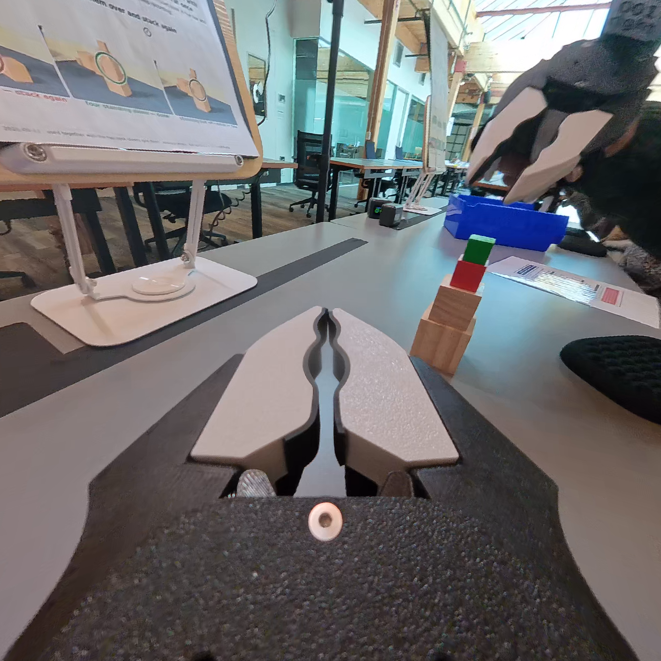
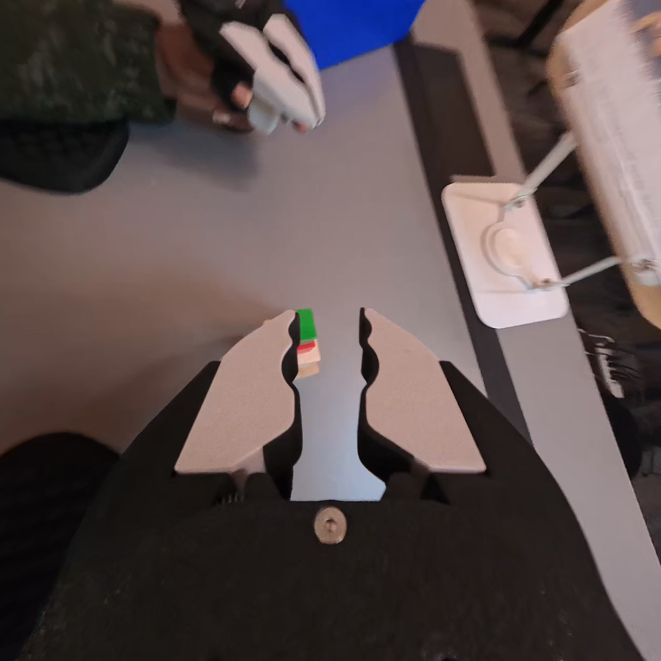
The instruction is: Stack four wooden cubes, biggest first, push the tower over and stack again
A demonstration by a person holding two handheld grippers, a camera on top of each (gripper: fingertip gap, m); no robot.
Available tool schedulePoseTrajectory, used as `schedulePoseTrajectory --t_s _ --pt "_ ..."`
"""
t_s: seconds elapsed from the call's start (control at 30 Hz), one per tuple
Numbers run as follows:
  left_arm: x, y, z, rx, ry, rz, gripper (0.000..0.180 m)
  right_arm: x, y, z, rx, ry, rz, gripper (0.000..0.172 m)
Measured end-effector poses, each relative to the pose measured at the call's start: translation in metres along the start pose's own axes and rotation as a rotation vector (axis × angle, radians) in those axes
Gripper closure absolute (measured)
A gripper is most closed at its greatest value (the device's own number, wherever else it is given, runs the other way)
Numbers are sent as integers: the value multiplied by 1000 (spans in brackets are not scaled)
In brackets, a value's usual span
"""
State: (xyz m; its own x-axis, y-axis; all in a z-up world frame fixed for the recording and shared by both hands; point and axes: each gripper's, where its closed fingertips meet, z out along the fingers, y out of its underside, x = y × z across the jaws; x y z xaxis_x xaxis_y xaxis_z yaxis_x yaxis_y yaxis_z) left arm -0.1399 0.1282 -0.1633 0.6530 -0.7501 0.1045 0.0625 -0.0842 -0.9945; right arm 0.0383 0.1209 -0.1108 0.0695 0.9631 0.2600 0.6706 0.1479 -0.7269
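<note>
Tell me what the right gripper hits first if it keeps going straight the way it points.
The right gripper points steeply down with jaws open, above the block stack. Likely first contact: the green block on top, at its left finger; depth is unclear, so it might reach the grey table instead.

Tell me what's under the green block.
The green block sits on a red block, then two wooden blocks stacked on the table. Contact faces between them are hidden.
</note>
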Motion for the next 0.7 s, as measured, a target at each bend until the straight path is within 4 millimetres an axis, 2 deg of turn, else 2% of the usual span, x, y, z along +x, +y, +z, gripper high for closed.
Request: schedulePoseTrajectory --t_s 0.07,0.13,0.23,0.37,0.43,0.57,0.63,0.7 --pt "-5 3 1 -25 -38 6 180 9 3 -11 68 123 57 152" --pt "-7 3 1 -26 -50 7 180 15 13 -20 125 237 118 171" --pt "-9 5 1 -34 -72 11 180 17 38 -29 175 384 234 171" --pt "-14 3 -1 -24 -118 12 180 14 75 -30 203 602 392 171" --pt "-18 0 -2 -7 -147 6 180 6 91 -22 197 669 452 171" --pt "-31 -1 -8 4 -234 4 180 -4 118 11 90 686 509 171" --pt "-36 -2 -11 10 -260 2 180 -4 117 27 76 656 534 171" --pt "-38 -3 -12 15 -274 0 180 -6 103 45 99 607 527 171"
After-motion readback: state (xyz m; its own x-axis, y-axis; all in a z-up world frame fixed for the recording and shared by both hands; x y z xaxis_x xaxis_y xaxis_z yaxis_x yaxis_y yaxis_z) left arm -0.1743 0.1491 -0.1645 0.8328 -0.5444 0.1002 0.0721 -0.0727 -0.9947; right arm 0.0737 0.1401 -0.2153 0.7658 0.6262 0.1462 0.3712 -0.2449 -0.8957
